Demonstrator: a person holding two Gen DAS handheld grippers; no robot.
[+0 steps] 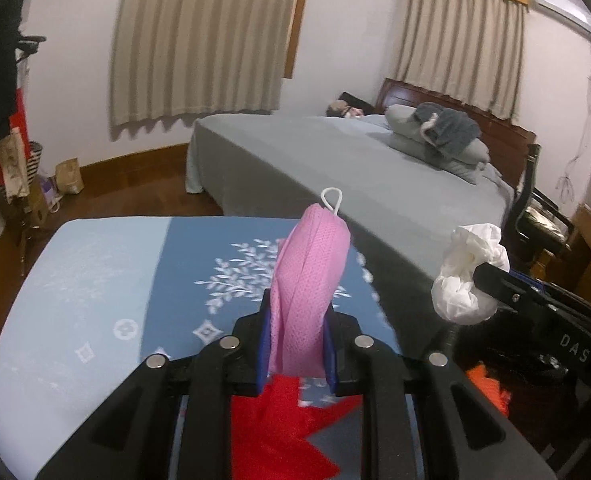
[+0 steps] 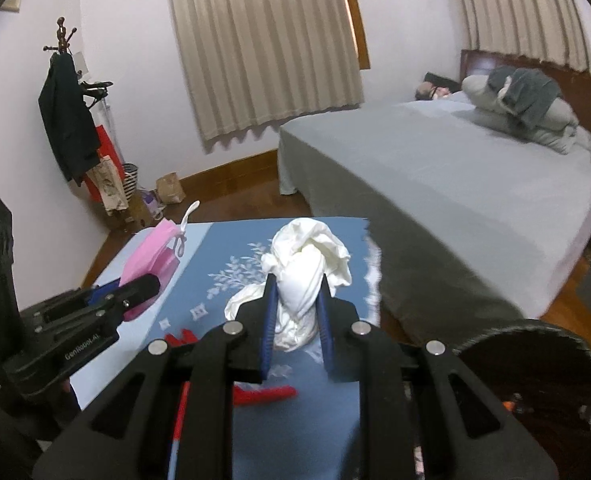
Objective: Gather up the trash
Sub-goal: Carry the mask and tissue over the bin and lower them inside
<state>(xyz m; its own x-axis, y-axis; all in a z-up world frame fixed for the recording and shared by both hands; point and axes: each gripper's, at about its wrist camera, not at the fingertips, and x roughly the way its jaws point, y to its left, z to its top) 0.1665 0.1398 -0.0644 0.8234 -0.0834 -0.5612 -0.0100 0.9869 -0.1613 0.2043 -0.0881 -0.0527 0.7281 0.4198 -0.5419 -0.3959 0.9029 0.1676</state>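
My left jaws (image 1: 297,344) clamp a folded pink face mask (image 1: 309,280), its long axis upright, white ear loop at top, above the blue patterned tabletop (image 1: 95,280). My right jaws (image 2: 295,334) pinch a crumpled white tissue wad (image 2: 305,276), standing upright too, near the dark bin (image 2: 535,376).

The room has plain white walls (image 2: 143,80), a dark wooden floor (image 2: 247,204) with a wooden skirting board, and 2 windows covered by beige pleated curtains (image 1: 203,40), the far one topped by a wooden pelmet beside a white air conditioner (image 1: 567,8). A large bed (image 2: 455,168) in grey sheets stands against a dark wooden headboard (image 1: 411,94), with grey pillows (image 2: 523,108) piled at its head. In the left corner a wooden coat stand (image 2: 61,40) carries a dark coat, with bags (image 2: 169,190) on the floor below it.
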